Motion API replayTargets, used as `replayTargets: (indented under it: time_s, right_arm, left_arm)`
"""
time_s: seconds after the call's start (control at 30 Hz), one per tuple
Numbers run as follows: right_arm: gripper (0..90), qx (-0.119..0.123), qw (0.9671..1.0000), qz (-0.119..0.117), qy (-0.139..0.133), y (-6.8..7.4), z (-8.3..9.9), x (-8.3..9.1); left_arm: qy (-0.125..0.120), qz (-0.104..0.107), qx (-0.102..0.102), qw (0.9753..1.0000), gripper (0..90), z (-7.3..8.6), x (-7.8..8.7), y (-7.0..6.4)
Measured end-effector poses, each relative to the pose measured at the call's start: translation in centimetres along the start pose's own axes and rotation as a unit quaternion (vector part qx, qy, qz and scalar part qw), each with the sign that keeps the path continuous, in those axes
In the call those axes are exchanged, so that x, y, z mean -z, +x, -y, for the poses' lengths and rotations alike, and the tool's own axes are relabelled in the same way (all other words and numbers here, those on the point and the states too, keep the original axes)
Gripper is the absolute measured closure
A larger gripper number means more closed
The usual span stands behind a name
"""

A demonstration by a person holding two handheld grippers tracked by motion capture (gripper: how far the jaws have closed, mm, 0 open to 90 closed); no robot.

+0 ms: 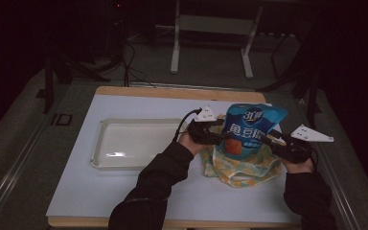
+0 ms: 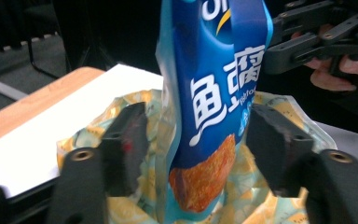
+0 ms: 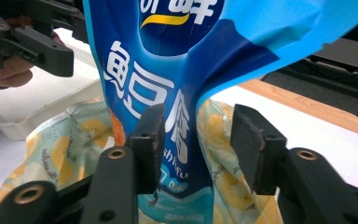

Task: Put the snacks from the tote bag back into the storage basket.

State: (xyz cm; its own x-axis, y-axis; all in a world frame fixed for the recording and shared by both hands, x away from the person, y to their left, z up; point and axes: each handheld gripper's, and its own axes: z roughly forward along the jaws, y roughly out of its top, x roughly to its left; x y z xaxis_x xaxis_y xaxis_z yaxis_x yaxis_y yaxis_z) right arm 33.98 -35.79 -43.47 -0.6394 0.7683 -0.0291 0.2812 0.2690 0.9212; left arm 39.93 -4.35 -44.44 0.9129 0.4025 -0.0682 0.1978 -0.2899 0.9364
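Note:
A blue snack bag point(image 1: 249, 128) with white lettering stands upright on a flat yellow lemon-print pouch point(image 1: 239, 171), right of the table's centre. My left gripper point(image 1: 220, 136) reaches in from the bag's left and my right gripper point(image 1: 267, 140) from its right. In the left gripper view the blue bag point(image 2: 214, 116) hangs between wide-apart jaws of the left gripper point(image 2: 198, 144), its edge close to the right pad point(image 2: 272, 140). In the right gripper view the bag's creased lower part point(image 3: 177, 121) sits between the spread jaws of the right gripper point(image 3: 196, 140), with a gap beside the right pad point(image 3: 249, 144).
A shallow clear tray point(image 1: 98, 143) lies left of centre on the white board point(image 1: 124, 191). Wooden table edges point(image 1: 172, 91) run along the far and near sides. Beyond the table are dark floor, cables and a metal stand.

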Motion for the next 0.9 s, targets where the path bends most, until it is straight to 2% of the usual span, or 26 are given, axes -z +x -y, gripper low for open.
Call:
replayTargets:
  time_s: [0.17, 0.2, 0.33, 0.4, 0.53, 0.6, 0.77, 0.87, 0.9]
  right_arm:
    - [66.9, 0.000, 1.0000, -0.003, 0.006, 0.0, 0.0, -0.6]
    - [68.2, 0.001, 1.0000, -0.004, 0.007, 0.0, 0.0, -0.7]
    - [76.7, 0.010, 0.9999, -0.005, 0.011, 0.1, -0.1, -1.0]
    - [79.6, 0.011, 0.9999, -0.004, 0.010, 0.2, -0.2, -1.0]
    - [84.8, 0.011, 0.9999, -0.004, 0.009, 0.4, -0.4, -1.2]
    - [87.0, 0.011, 0.9999, -0.004, 0.009, 0.4, -0.5, -1.2]
    - [88.7, 0.010, 0.9999, 0.001, 0.011, 0.6, -0.5, -1.3]
    - [88.9, 0.010, 0.9999, 0.002, 0.012, 0.7, -0.6, -1.4]
    - [89.1, 0.008, 0.9999, 0.001, 0.013, 0.7, -0.6, -1.4]
  left_arm:
    - [0.013, -0.010, -0.007, 0.9998, 53.0, -0.1, -0.7, -0.1]
    - [0.012, -0.009, -0.007, 0.9999, 57.7, -0.1, -0.8, -0.1]
    - [0.014, -0.015, -0.010, 0.9997, 62.3, -0.2, -1.2, -0.3]
    - [0.019, -0.022, -0.018, 0.9994, 64.2, -0.2, -1.5, -0.5]
    - [0.017, -0.025, -0.005, 0.9995, 74.1, -0.2, -1.5, -0.1]
    - [0.018, -0.022, 0.003, 0.9996, 75.6, -0.3, -1.5, 0.0]
    - [0.023, -0.030, 0.003, 0.9993, 83.8, -0.4, -1.7, -0.2]
    - [0.026, -0.032, 0.006, 0.9991, 85.8, -0.5, -1.8, -0.3]
    - [0.034, -0.038, 0.010, 0.9986, 87.0, -0.8, -1.8, -0.4]
